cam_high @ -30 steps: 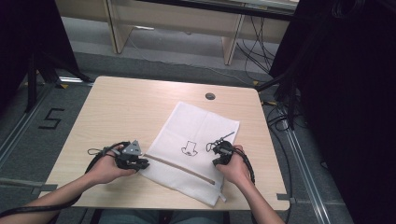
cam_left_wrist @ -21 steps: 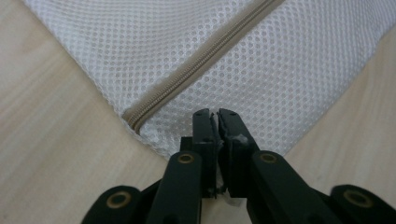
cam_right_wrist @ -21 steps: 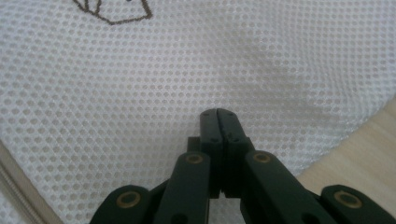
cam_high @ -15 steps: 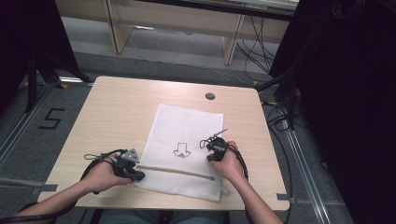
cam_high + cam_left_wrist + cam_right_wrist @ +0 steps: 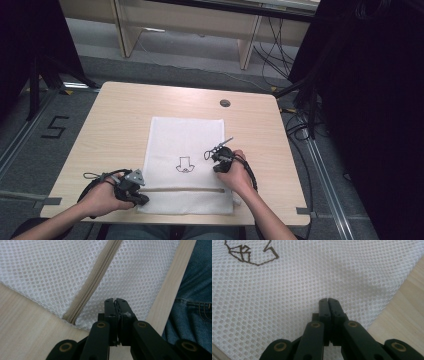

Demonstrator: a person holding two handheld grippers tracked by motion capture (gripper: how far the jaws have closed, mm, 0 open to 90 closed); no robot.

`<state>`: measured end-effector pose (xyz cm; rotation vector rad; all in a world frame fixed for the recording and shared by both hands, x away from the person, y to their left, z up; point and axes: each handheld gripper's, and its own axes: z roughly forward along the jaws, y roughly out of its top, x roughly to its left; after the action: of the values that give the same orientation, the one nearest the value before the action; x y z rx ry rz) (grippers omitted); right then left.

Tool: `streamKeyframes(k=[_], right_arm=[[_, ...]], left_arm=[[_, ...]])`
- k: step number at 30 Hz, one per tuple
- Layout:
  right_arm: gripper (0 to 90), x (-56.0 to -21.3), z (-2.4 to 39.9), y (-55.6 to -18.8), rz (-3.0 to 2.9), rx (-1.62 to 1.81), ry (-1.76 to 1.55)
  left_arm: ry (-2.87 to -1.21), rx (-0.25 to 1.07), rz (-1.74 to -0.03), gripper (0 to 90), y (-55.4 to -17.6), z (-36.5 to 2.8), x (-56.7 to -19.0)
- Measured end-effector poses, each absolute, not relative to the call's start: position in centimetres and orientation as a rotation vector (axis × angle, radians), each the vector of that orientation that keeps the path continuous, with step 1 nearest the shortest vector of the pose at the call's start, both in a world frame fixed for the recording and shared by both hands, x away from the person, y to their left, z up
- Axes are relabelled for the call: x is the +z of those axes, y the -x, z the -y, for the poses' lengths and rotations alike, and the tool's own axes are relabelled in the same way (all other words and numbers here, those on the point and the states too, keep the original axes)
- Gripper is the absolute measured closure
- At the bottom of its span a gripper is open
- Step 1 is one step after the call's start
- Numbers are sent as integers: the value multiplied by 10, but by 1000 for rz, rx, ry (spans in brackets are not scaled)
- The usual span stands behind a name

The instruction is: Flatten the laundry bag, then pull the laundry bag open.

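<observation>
A white mesh laundry bag [image 5: 185, 165] lies flat on a pale wooden worktop [image 5: 115, 125], squared up with its near edge. A person's two hands each hold a black two-jaw gripper at the bag's near end.

The left gripper [image 5: 141, 199] sits at the bag's near left corner. In the left gripper view its jaws are closed together, with a sliver of white mesh seemingly pinched between the tips. The bag's beige zipper [image 5: 96, 282] runs away diagonally, up and to the left of the jaws, and its closed end lies just beside them. The worktop's edge and the person's denim-clad leg [image 5: 192, 300] show to the right of the jaws. Pinching this corner probably keeps the bag pinned and taut.

The right gripper [image 5: 220, 165] rests on the bag's right side, beyond the zipper line. In the right gripper view its jaws are closed against each other, tips on or just above the mesh; whether they pinch any fabric cannot be told. A small dark line drawing [image 5: 249, 253] printed on the bag lies ahead and to the left of these jaws, and bare worktop shows to their right.

With a grip at each side, the bag looks to be held for straightening or smoothing.
</observation>
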<state>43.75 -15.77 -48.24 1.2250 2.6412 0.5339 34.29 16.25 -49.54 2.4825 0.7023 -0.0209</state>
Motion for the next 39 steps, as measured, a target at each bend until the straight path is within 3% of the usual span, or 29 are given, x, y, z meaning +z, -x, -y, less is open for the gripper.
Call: streamKeyframes(k=[7, 10, 19, 25, 29, 39], right_arm=[[890, -484, 157, -430, -2658, 585, -1212], [836, -484, 157, -430, -2652, 596, -1218], [626, -453, 192, -402, -2489, 855, -1300], [656, -455, 226, -376, -2425, 848, -1258], [724, -456, 238, -370, -2384, 873, -1225], [766, -458, 228, -366, -2448, 878, -1183]], left_arm=[[-2486, -13, -700, 868, -336, -171, -496], [-2483, -18, -691, 860, -336, -170, -496], [-2413, -31, -647, 647, -340, -169, -491], [-2266, 60, -587, 442, -347, -162, -488], [-2225, 124, -599, 355, -354, -162, -489], [-2172, 53, -640, 429, -359, -162, -492]])
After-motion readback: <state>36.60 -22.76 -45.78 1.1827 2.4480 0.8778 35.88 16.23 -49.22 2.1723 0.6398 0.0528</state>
